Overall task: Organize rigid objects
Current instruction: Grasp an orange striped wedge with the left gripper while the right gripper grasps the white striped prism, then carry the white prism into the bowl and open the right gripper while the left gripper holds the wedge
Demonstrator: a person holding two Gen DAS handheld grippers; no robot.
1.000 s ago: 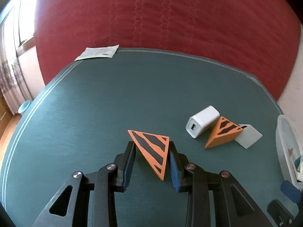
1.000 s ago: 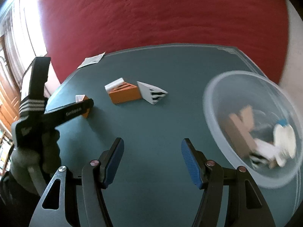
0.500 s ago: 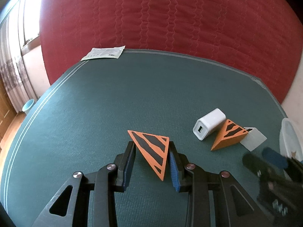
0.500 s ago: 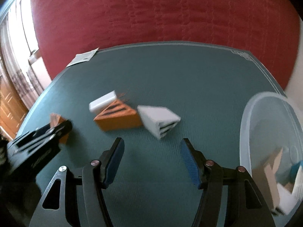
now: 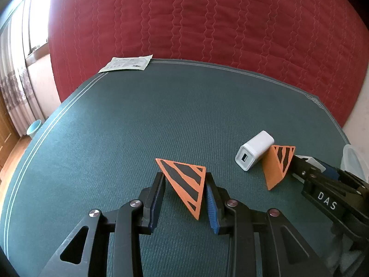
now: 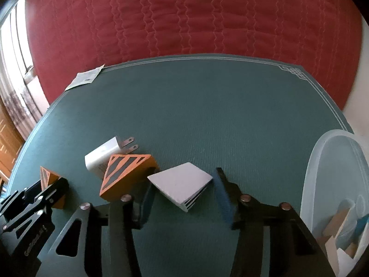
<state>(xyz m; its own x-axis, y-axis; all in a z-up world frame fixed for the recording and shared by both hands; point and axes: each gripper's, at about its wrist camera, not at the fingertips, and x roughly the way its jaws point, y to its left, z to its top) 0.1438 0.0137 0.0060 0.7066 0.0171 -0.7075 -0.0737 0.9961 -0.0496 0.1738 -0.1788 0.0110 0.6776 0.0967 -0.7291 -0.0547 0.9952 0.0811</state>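
Observation:
My left gripper (image 5: 184,196) is shut on an orange black-striped wedge (image 5: 186,182) just above the green table. That wedge also shows at the far left of the right wrist view (image 6: 47,176). My right gripper (image 6: 184,196) is open, its fingers on either side of a white wedge (image 6: 181,183) lying on the table. A second orange striped wedge (image 6: 125,173) lies just left of it, touching a white USB charger (image 6: 103,154). In the left wrist view the charger (image 5: 253,153) and second orange wedge (image 5: 275,166) sit at right, with the right gripper's body beside them.
A clear plastic bin (image 6: 334,184) with several pieces inside stands at the right table edge. A paper leaflet (image 5: 126,63) lies at the far left corner of the table (image 5: 161,115). A red quilted cover (image 5: 207,18) rises behind the table.
My right gripper swung left from the bin and came down around the white wedge. My left gripper kept its hold on the orange wedge and shifted slightly.

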